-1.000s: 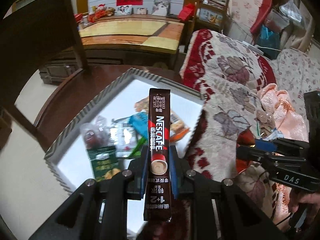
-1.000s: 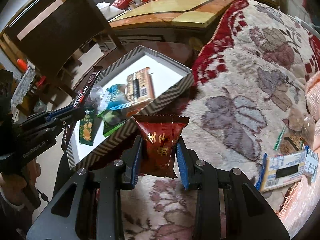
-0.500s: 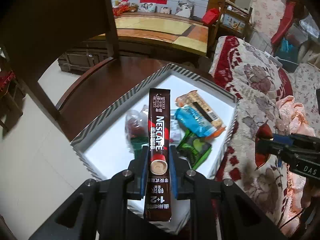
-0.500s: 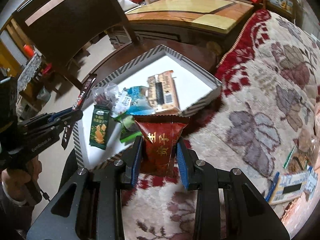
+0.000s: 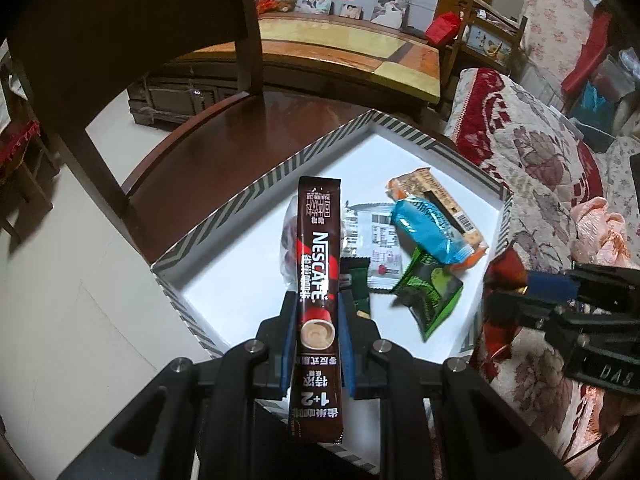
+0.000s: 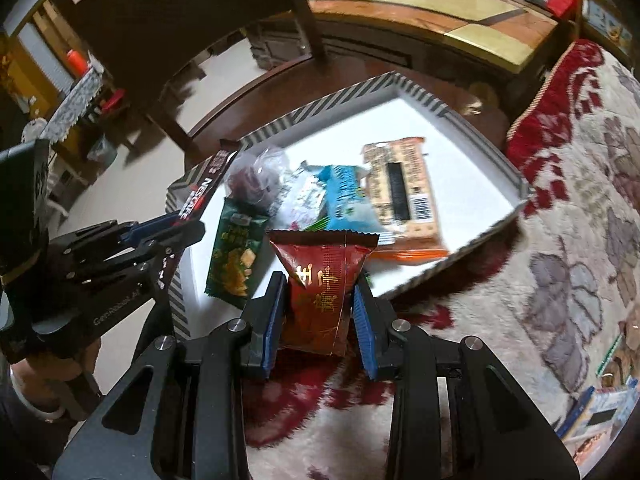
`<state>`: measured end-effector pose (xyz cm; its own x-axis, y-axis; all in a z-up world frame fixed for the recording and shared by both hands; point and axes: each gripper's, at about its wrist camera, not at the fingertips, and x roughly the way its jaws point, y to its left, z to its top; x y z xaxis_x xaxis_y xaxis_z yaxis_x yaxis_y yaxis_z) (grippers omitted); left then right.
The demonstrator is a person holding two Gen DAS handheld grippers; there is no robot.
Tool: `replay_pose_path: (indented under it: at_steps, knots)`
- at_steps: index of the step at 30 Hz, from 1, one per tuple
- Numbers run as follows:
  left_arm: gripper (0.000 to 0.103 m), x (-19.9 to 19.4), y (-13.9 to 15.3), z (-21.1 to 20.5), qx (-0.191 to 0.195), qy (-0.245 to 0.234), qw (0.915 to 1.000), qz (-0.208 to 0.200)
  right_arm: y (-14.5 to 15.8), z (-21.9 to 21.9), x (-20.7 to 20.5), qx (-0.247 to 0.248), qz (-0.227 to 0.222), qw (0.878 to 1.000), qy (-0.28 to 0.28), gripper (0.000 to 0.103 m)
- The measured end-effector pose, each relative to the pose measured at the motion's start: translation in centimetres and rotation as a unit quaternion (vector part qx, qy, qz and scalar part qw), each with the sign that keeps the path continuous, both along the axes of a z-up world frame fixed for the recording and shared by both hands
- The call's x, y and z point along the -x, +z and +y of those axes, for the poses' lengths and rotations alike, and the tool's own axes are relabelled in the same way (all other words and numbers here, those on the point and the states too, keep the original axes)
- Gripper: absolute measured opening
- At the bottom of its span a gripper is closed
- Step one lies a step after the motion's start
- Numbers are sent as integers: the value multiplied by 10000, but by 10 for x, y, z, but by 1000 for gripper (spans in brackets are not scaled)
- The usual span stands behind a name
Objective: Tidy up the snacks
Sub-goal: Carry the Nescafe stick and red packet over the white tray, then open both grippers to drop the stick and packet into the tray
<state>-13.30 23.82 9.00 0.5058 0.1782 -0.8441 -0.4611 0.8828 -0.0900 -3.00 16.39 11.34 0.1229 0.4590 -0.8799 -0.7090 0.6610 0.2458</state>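
A white tray with a striped rim lies on a dark wooden chair seat and holds several snack packets: a blue one, a green one, an orange-brown bar. My left gripper is shut on a long brown Nescafe coffee stick, held over the tray's near side. My right gripper is shut on a red snack packet above the tray's near edge. In the right wrist view the left gripper shows at the left with the stick.
A flowered red and cream blanket covers the sofa to the right, with more packets lying at its far right. The chair's dark backrest rises behind the tray. A wooden table stands beyond.
Both grippers have moved over the tray with their packets still held. The tray now fills more of each view, and the right gripper's red packet has come from the blanket to the tray's edge.
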Motion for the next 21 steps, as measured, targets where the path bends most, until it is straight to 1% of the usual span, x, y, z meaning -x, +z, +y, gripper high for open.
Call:
replay_pose_path:
  at_steps: [10,17,21]
  knots:
    - [21,-3,-13,7,74,105,9999,81,-12,25,8,86,106,9996,263,31]
    - [21,-4,-16,9,57,128,9998,110,-24,43,13,181,173,9988,432,31]
    - [25,-4,-17,9,49,148,9998,125,-34,51,15,285,172,9984,466,31]
